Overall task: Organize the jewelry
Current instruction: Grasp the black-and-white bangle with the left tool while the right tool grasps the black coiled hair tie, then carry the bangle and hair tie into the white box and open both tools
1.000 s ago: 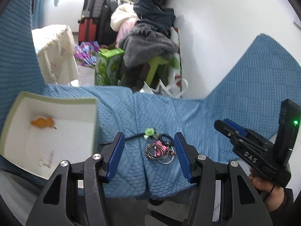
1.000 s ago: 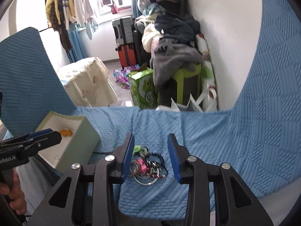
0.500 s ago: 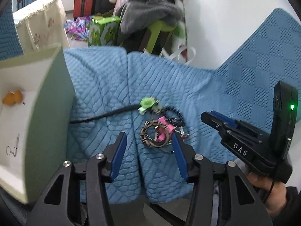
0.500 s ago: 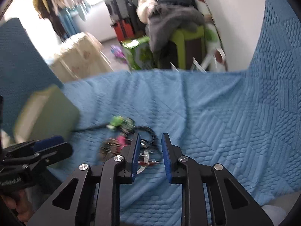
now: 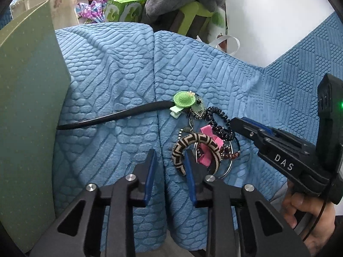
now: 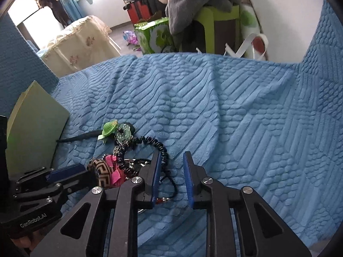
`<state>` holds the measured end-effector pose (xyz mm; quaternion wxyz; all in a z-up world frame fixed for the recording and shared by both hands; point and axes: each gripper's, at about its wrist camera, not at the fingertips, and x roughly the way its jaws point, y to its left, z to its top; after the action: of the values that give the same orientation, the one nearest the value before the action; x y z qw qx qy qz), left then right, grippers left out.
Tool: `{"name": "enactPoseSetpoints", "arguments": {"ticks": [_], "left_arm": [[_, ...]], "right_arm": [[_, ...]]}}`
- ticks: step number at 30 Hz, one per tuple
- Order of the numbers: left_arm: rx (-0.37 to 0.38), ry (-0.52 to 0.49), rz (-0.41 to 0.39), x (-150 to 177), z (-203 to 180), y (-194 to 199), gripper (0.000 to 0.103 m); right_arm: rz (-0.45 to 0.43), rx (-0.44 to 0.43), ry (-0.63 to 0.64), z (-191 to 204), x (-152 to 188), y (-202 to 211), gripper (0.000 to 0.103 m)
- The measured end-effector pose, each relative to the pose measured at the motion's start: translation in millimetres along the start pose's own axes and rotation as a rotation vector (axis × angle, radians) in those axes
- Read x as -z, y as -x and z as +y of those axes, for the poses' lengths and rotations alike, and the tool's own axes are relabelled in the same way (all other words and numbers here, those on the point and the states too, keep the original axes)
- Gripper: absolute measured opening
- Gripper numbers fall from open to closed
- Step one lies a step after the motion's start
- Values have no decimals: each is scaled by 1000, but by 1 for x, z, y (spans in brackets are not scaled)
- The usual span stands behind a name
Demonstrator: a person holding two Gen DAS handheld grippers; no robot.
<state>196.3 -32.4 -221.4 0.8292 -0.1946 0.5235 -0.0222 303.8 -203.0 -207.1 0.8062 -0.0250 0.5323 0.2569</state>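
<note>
The jewelry pile (image 5: 201, 137) is lying on the blue quilted cover (image 5: 120, 68), just right of the seam between two cushions. In it are sitting a green crocheted hat clip (image 5: 184, 99), a black coiled band (image 5: 220, 122), a pink bow (image 5: 209, 147) and a brown-and-cream patterned bangle (image 5: 193, 147), with a thin metal ring partly showing beneath. A black cord (image 5: 111, 116) is running left from the hat clip to the pale green box (image 5: 27, 111), whose outer wall is standing at the left.

The left tongs (image 5: 170, 168) are hanging low over the cover with a narrow gap and nothing between the pads — the right pad is sitting right at the bangle's near end. The right tongs (image 6: 171, 175) are likewise narrowly parted and gripping nothing, their left pad overlapping the coiled band (image 6: 159, 147) — contact I cannot tell.
</note>
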Motion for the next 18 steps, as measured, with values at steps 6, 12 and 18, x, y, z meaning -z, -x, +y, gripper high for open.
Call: {"name": "enactPoseSetpoints", "arguments": {"ticks": [6,12,18], "left_arm": [[3,-26,0,-1,-7,-2,24],[-28,-84,6,1,-17,-9,11],[-37,-92,8,1,-17,-10,8]], "right_arm": [[10,-7,30,5,1,-5,18],[26,12,88,18,2,-12,10],[25,40,99,22,4,-10,7]]}}
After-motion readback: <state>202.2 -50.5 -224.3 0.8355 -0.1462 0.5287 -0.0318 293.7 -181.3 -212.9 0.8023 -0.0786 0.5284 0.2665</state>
